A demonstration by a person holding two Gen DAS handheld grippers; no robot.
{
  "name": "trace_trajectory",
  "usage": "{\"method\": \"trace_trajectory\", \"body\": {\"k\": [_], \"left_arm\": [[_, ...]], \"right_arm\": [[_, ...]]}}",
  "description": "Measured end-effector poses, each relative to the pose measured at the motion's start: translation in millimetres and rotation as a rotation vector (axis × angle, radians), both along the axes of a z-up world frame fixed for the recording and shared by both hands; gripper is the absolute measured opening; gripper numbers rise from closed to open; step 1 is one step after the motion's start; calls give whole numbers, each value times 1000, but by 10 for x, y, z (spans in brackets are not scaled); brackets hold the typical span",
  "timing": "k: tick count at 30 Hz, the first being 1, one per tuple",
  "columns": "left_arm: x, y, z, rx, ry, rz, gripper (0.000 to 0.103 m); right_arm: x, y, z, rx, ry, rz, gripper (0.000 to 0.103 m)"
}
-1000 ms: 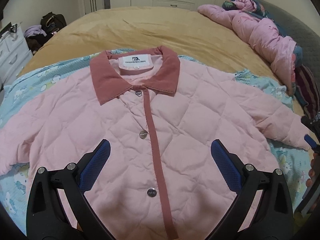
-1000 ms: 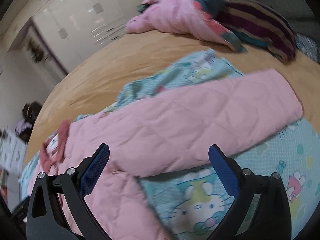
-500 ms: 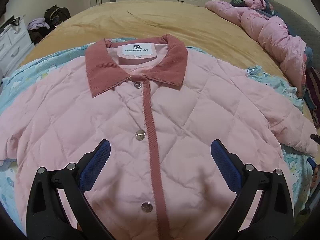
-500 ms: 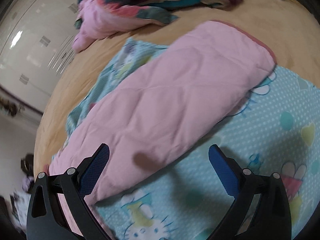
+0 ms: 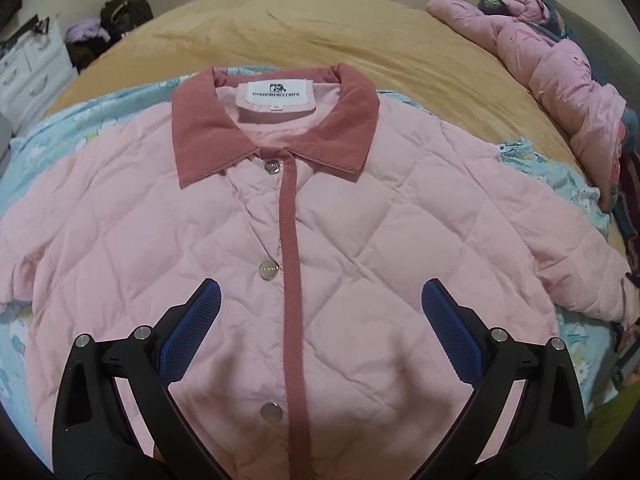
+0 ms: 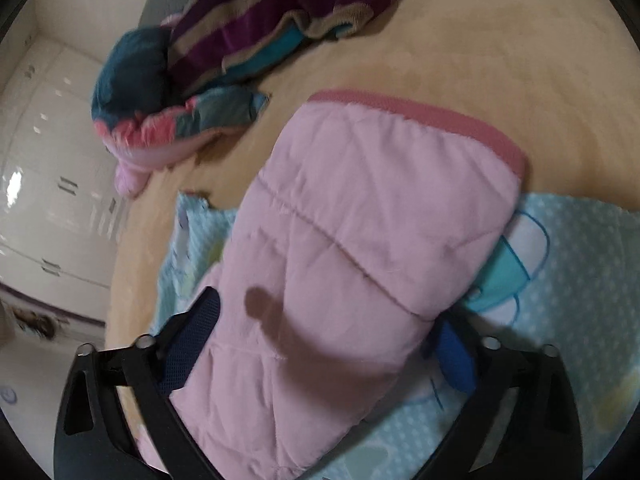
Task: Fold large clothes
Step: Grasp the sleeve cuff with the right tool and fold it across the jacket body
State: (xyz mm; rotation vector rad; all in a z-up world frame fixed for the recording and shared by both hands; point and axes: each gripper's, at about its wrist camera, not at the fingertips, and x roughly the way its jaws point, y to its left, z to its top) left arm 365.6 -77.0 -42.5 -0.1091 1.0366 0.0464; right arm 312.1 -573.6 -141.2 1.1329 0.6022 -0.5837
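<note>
A pink quilted jacket point(image 5: 360, 240) with a darker pink collar point(image 5: 204, 136) lies buttoned, front up, on the bed. My left gripper point(image 5: 320, 312) hovers open over its lower front, straddling the placket with nothing between the pads. In the right wrist view the jacket's sleeve point(image 6: 360, 220) runs away from me, its pink-trimmed cuff point(image 6: 440, 120) at the far end. My right gripper point(image 6: 328, 332) straddles the sleeve well back from the cuff. Its jaws are closing with the sleeve between them; the fabric bulges over the right fingertip, and no firm pinch shows.
Under the jacket lies a light blue cartoon-print sheet point(image 6: 560, 300) on a tan bedspread point(image 5: 340, 40). A heap of pink and striped clothes point(image 5: 560, 80) sits at the bed's far right, its striped part point(image 6: 280, 12) just beyond the cuff. White drawers point(image 5: 28, 68) and bags stand left.
My right gripper has rolled and swept along the sleeve toward the cuff and dropped down over it, so the sleeve now lies between its fingers. The left gripper drifted slightly forward over the jacket.
</note>
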Motion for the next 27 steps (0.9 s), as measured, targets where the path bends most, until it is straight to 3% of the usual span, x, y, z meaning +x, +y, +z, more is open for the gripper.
{"method": "trace_trajectory", "body": {"k": [1,7,12,19,27], "left_arm": [[3,-13,46,14,0,-2,94],[18,-2,372,38,-17,4,94],[-64,33,696,56,-58,3,94],[-245,264,1014,32,-96,23,94],[-415,553,1247,4,-109,45,94]], "right_arm": [[11,-27,17,6,-25,13,41],[143,68,511,-55,-175,152,23],[240,319,1173,-167,-284,290,22],[386,774,1959,-268,-357,431,22],[659,1382,2534,-353,-376,563,22]]}}
